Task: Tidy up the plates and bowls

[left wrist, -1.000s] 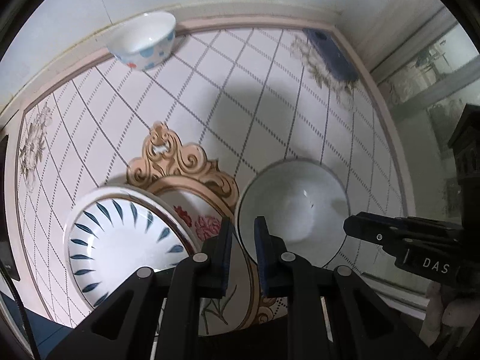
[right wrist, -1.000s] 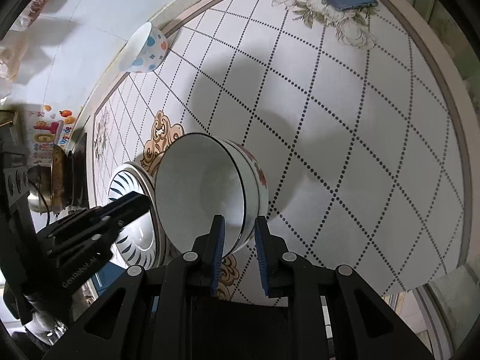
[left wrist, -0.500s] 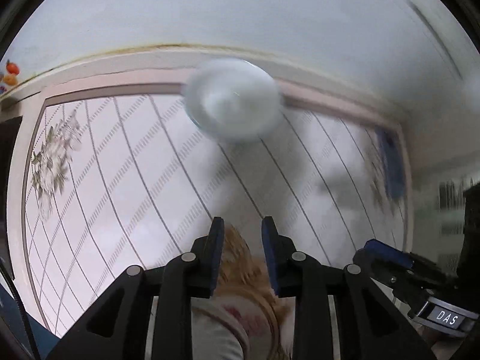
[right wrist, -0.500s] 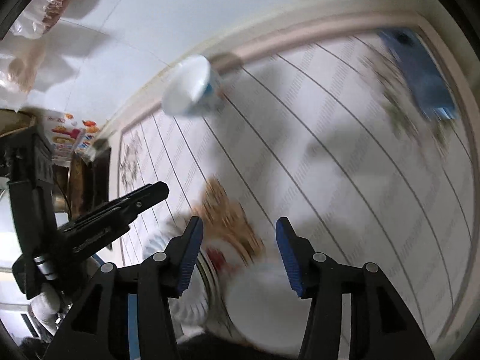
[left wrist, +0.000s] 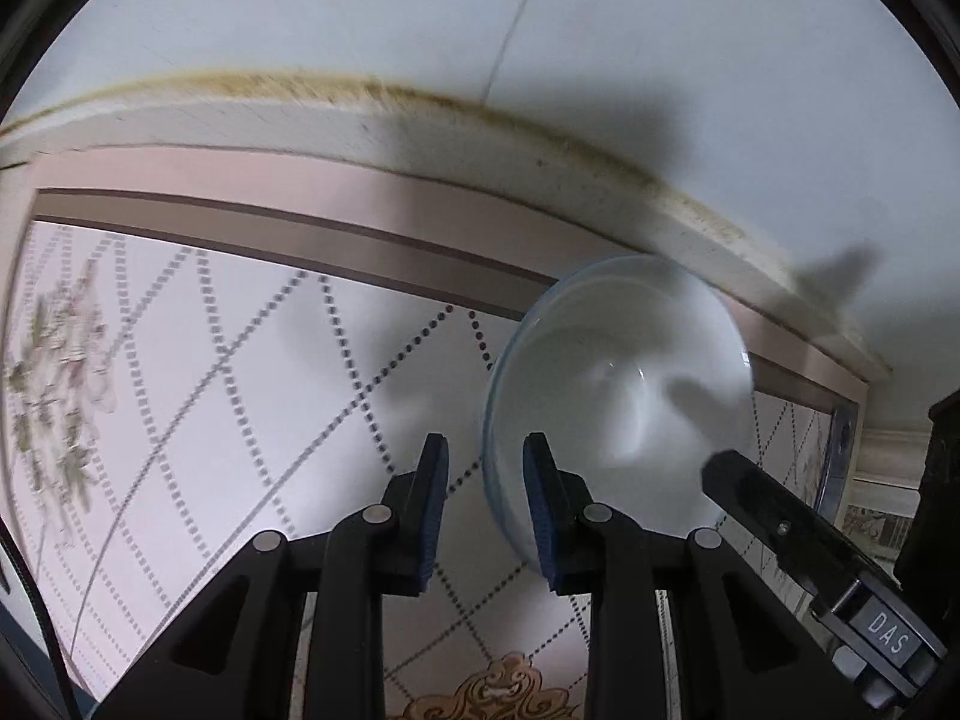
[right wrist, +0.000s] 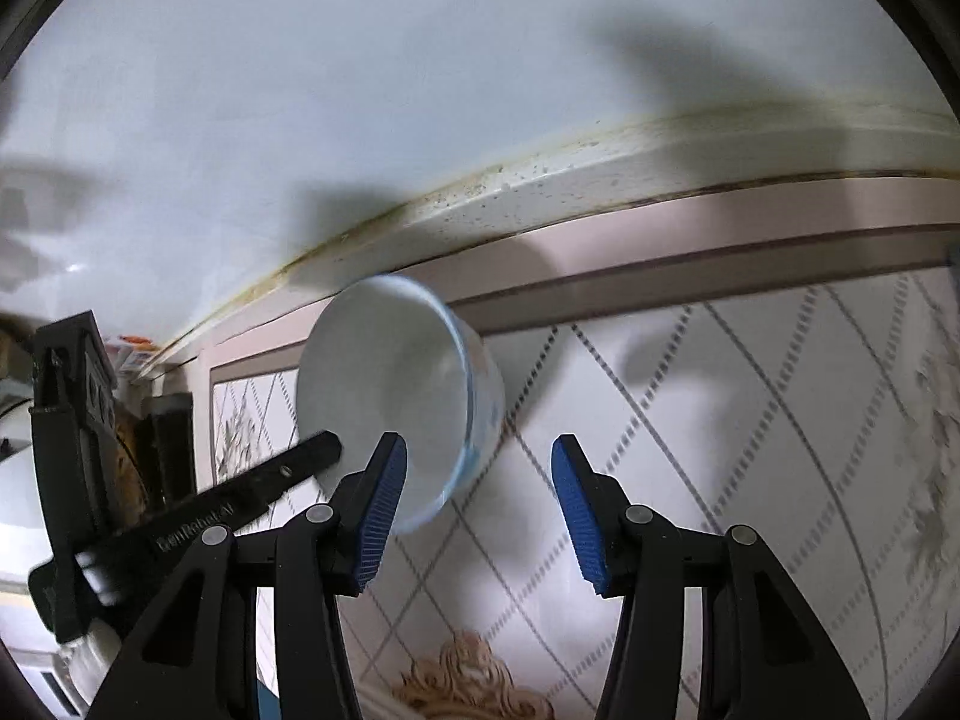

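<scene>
1. Against the table's back border sits the bowl (left wrist: 618, 384), white inside with a thin blue rim, close under the pale wall (left wrist: 420, 18); both views are motion-blurred
2. Just before the bowl's near rim, the left gripper (left wrist: 485, 501) has its blue pads a narrow gap apart, nothing between them; the right-hand pad overlaps the rim in the left view, and contact cannot be told
3. Beside the bowl on its other side, the right gripper (right wrist: 474, 504) stands spread wide; the bowl's rim shows in the gap next to the left pad, not pinched
4. Under the bowl, the table (left wrist: 198, 372) carries a dotted diamond pattern, a pink-and-brown border and a faded flower print
5. Nearer than the bowl, at the bottom edge of both views, shows a gold scroll ornament (right wrist: 474, 684)
</scene>
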`<act>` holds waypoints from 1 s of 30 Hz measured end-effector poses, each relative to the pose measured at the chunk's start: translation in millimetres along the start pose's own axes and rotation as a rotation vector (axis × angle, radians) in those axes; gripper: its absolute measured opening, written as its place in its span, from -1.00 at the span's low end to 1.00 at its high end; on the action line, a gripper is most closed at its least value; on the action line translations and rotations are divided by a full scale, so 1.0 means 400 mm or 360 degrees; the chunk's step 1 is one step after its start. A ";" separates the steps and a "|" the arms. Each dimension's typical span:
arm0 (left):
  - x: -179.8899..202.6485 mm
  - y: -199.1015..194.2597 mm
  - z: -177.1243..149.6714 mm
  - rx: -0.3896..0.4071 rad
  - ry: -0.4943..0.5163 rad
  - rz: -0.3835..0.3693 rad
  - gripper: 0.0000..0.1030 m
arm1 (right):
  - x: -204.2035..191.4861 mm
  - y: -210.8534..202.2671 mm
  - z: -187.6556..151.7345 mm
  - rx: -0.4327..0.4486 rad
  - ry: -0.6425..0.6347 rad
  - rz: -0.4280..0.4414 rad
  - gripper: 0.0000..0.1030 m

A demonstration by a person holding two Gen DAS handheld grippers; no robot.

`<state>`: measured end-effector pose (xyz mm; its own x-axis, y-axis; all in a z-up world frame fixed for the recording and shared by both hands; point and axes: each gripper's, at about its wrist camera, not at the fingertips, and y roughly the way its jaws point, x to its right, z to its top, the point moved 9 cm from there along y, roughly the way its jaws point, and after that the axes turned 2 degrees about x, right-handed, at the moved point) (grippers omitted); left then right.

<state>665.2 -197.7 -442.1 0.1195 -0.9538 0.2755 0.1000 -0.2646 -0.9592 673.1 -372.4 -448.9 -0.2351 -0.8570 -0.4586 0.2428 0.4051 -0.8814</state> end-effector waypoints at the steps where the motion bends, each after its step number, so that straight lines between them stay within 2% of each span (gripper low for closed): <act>1: 0.001 0.010 0.001 -0.0011 -0.0003 -0.0006 -0.54 | 0.000 0.011 0.004 -0.0006 0.0003 0.0004 0.03; 2: 0.001 0.018 0.004 -0.0011 -0.0005 -0.0017 -0.54 | 0.000 0.022 0.008 -0.0011 0.0007 0.0011 0.00; 5: -0.007 0.023 0.011 0.0031 -0.0022 -0.0030 -0.56 | 0.001 0.048 0.017 -0.0019 0.0010 0.0022 -0.35; 9: -0.010 0.015 0.018 0.0067 0.0001 -0.0033 -0.84 | 0.007 0.066 0.020 -0.0002 -0.0022 -0.0025 -0.67; 13: 0.007 -0.007 0.020 0.0131 0.0084 0.0040 -0.86 | 0.008 0.070 0.015 0.0007 -0.0056 -0.0041 -0.67; 18: 0.026 -0.019 -0.002 0.0170 0.0128 0.0069 -0.86 | 0.010 0.066 0.006 0.0000 -0.0071 -0.0061 -0.68; 24: 0.038 -0.063 -0.049 0.0224 0.0164 0.0074 -0.86 | 0.002 0.034 -0.030 -0.0003 -0.0122 -0.0053 -0.68; 30: 0.076 -0.128 -0.143 0.0263 0.0261 0.0051 -0.86 | 0.002 -0.044 -0.103 0.0007 -0.0168 -0.0034 -0.68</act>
<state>607.2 -221.1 -388.3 -0.0353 -0.9753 0.2180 0.2606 -0.2196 -0.9401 629.8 -367.0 -438.3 -0.1400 -0.8943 -0.4251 0.2427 0.3852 -0.8903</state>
